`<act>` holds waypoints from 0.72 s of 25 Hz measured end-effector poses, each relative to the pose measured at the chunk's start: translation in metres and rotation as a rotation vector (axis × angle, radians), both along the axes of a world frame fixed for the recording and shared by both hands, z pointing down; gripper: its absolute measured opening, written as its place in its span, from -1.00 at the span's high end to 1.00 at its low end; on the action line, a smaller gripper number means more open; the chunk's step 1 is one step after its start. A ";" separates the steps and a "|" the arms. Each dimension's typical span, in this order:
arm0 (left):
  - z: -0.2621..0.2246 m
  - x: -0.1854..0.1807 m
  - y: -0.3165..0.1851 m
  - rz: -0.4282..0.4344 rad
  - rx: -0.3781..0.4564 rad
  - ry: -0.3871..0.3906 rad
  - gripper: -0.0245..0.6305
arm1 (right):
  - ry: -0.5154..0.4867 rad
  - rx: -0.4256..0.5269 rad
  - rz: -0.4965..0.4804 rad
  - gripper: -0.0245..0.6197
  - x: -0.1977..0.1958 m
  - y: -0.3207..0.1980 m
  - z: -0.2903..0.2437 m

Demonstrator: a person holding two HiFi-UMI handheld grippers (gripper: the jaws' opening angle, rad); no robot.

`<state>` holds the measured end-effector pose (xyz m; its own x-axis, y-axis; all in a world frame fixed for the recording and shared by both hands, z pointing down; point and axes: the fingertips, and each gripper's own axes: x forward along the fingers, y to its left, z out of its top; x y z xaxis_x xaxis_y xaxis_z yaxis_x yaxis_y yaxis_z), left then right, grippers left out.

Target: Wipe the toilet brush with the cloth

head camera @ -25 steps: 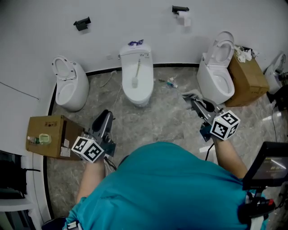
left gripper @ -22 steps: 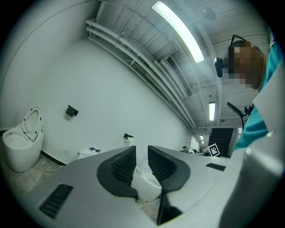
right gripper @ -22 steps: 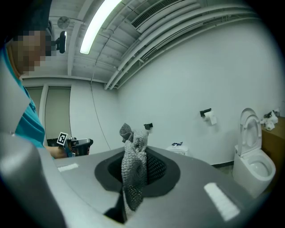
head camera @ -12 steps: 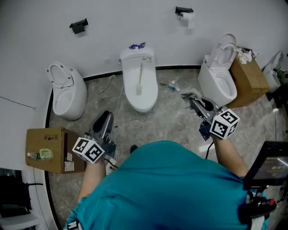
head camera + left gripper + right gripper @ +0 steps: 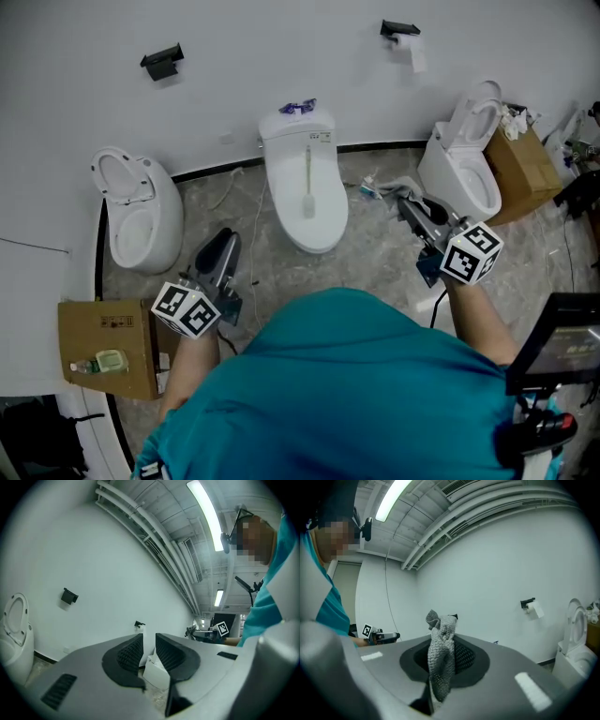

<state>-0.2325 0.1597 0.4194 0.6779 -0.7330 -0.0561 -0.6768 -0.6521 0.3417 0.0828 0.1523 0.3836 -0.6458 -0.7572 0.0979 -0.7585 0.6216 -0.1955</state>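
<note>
The toilet brush (image 5: 307, 180) lies lengthwise on the closed lid of the middle toilet (image 5: 330, 225), its white head toward me. My right gripper (image 5: 407, 202) is to the right of that toilet. It is shut on a grey knitted cloth (image 5: 398, 187), which stands up between the jaws in the right gripper view (image 5: 440, 660). My left gripper (image 5: 225, 244) hovers over the floor to the left of the toilet. In the left gripper view its jaws (image 5: 149, 641) keep a narrow gap with nothing in it. Neither gripper touches the brush.
An open toilet (image 5: 131, 220) stands at the left and another (image 5: 464, 178) at the right. A cardboard box (image 5: 108, 342) sits at lower left, another box (image 5: 525, 164) at far right. A small bottle (image 5: 367, 190) lies on the floor. A paper holder (image 5: 401, 30) is on the wall.
Both grippers have come nearer to the middle toilet, which now sits lower and further right in the head view. The left cardboard box has slid downward. The cloth stays held.
</note>
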 end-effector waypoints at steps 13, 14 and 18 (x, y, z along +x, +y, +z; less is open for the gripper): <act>0.035 0.035 -0.108 -0.020 -0.064 -0.031 0.72 | -0.042 -0.055 -0.028 0.82 0.038 -0.121 0.035; 0.036 0.046 -0.119 -0.034 -0.070 -0.044 0.72 | -0.048 -0.054 -0.046 0.82 0.048 -0.136 0.038; 0.051 0.094 -0.168 -0.120 -0.092 -0.046 0.72 | -0.060 -0.045 -0.131 0.82 0.090 -0.204 0.050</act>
<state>-0.1385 -0.0087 0.4701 0.5858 -0.8093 0.0441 -0.7640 -0.5332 0.3634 0.1731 -0.0514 0.4341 -0.7446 -0.6617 0.0880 -0.6574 0.7041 -0.2685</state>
